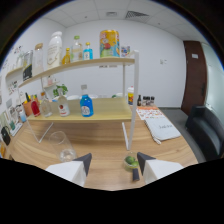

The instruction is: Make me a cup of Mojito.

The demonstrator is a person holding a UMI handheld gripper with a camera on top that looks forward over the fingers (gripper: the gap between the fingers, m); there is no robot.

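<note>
We judge the Mojito barely begun; our gripper hangs released, grasping nothing; the clear empty glass stands beyond its left finger; the small green lime lies between the fingers.

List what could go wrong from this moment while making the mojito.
1. The claw is open and holds nothing. The lime lies on the wooden counter close to one fingertip, so a sideways nudge might roll it away.
2. The clear glass stands just ahead of the other finger; a careless swing could tip it.
3. The blue bottle sits crowded among others on the lower shelf; reaching in may knock its neighbours.
</note>
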